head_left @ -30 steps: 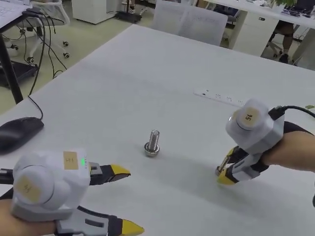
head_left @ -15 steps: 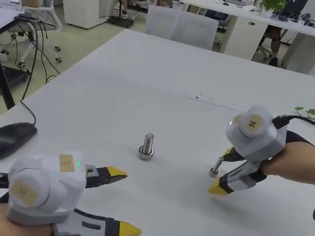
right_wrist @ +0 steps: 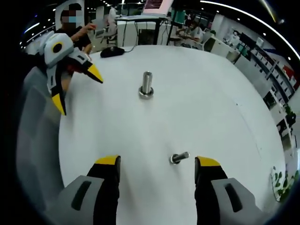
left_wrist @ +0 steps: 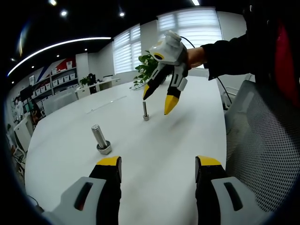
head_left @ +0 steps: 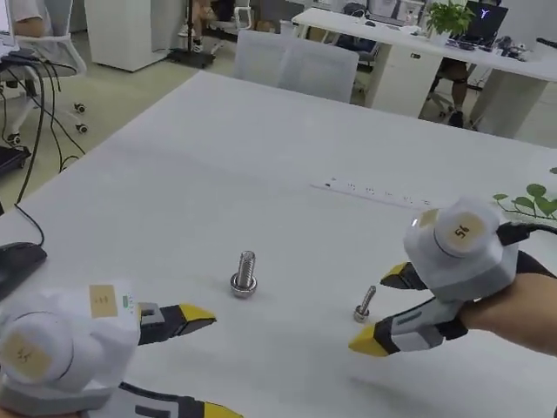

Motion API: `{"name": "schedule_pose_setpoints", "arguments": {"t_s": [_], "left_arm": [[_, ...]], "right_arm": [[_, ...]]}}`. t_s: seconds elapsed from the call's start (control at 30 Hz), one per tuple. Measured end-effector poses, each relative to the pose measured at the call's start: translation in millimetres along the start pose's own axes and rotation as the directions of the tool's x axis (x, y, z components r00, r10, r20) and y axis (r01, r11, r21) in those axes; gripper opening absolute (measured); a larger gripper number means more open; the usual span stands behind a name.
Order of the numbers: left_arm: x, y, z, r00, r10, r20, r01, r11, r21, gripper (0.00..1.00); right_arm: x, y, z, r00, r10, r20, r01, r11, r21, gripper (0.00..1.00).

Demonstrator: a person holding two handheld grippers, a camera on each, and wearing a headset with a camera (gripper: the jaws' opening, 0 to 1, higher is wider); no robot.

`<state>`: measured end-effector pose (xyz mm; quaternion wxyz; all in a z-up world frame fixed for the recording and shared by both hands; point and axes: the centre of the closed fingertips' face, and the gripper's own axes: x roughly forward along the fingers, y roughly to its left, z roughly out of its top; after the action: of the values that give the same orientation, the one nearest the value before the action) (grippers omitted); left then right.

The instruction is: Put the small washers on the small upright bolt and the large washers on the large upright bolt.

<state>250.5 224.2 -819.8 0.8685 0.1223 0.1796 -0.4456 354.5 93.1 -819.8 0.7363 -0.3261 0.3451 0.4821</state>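
A large threaded bolt [head_left: 244,274] stands upright on its head on the white table [head_left: 261,165]. To its right, a small bolt [head_left: 364,305] also stands head-down. My right gripper [head_left: 376,311] is open, its yellow-tipped jaws spread on either side of the small bolt and apart from it. My left gripper [head_left: 209,364] is open near the front edge, left of the large bolt, holding nothing. The left gripper view has the large bolt [left_wrist: 100,139], small bolt [left_wrist: 146,111] and right gripper [left_wrist: 158,98]. The right gripper view has the small bolt [right_wrist: 179,157] between its jaws, with the large bolt [right_wrist: 146,85] and left gripper [right_wrist: 78,90] beyond.
A white power strip [head_left: 365,192] lies across the table behind the bolts. A black mouse [head_left: 13,261] sits at the left edge. A grey chair [head_left: 296,61] stands at the far side. A mesh chair [left_wrist: 262,140] is close on the near side.
My right gripper was shut on the small bolt; it has opened and the bolt now stands free on the table. The head camera has shifted.
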Motion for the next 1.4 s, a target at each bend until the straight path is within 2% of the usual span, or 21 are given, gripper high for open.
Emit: {"name": "schedule_pose_setpoints", "arguments": {"t_s": [0.13, 0.33, 0.57, 0.63, 0.83, 1.03, 1.13, 1.27, 1.33, 1.4], "left_arm": [[-1.9, 1.0, 3.6, 1.0, 0.003, 0.004, -0.003, 1.0, 0.002, 0.63], [-3.7, 2.1, 9.2, 0.9998, 0.007, 0.021, -0.007, 1.0, -0.005, 0.63], [-4.9, 0.2, 10.0, 0.9998, 0.002, 0.019, -0.001, 1.0, -0.01, 0.63], [-5.3, 0.0, 10.4, 0.9998, -0.001, 0.02, 0.001, 1.0, -0.012, 0.63], [-6.0, -2.1, 10.6, 0.9998, -0.009, 0.018, 0.01, 1.0, -0.017, 0.63], [-9.2, -3.5, 9.6, 0.9997, -0.012, 0.023, 0.013, 0.999, -0.031, 0.63], [-9.8, -4.1, 9.6, 0.9996, -0.013, 0.025, 0.014, 0.999, -0.034, 0.63], [-9.4, -6.4, 10.0, 0.9995, -0.021, 0.025, 0.021, 0.999, -0.032, 0.63], [-9.5, -7.2, 10.2, 0.9994, -0.022, 0.025, 0.023, 0.999, -0.032, 0.63], [-9.7, -7.7, 10.2, 0.9994, -0.023, 0.025, 0.024, 0.999, -0.031, 0.63]], "right_arm": [[-7.3, 7.0, 1.3, 0.9989, -0.004, 0.046, 0.002, 1.0, 0.031, 0.66], [-17.6, 16.6, -3.2, 0.9966, -0.012, 0.081, 0.008, 0.999, 0.05, 0.68], [-28.0, 34.4, -9.1, 0.9908, -0.013, 0.135, 0.003, 0.997, 0.078, 0.68], [-30.6, 39.8, -8.7, 0.9863, -0.01, 0.165, -0.005, 0.996, 0.093, 0.68], [-34.2, 49.6, -16.8, 0.9829, -0.02, 0.183, -0.003, 0.992, 0.123, 0.69], [-38.8, 67.5, -18.2, 0.97, -0.029, 0.241, -0.008, 0.988, 0.153, 0.69], [-40.1, 70.2, -20.2, 0.9646, -0.046, 0.26, 0.003, 0.986, 0.165, 0.69], [-43.9, 72.3, -17.6, 0.947, -0.072, 0.313, 0.011, 0.981, 0.194, 0.69], [-44.1, 71.8, -19.3, 0.9429, -0.084, 0.322, 0.019, 0.98, 0.2, 0.69], [-42.4, 71.4, -21.9, 0.9433, -0.088, 0.32, 0.02, 0.978, 0.21, 0.69]]}}
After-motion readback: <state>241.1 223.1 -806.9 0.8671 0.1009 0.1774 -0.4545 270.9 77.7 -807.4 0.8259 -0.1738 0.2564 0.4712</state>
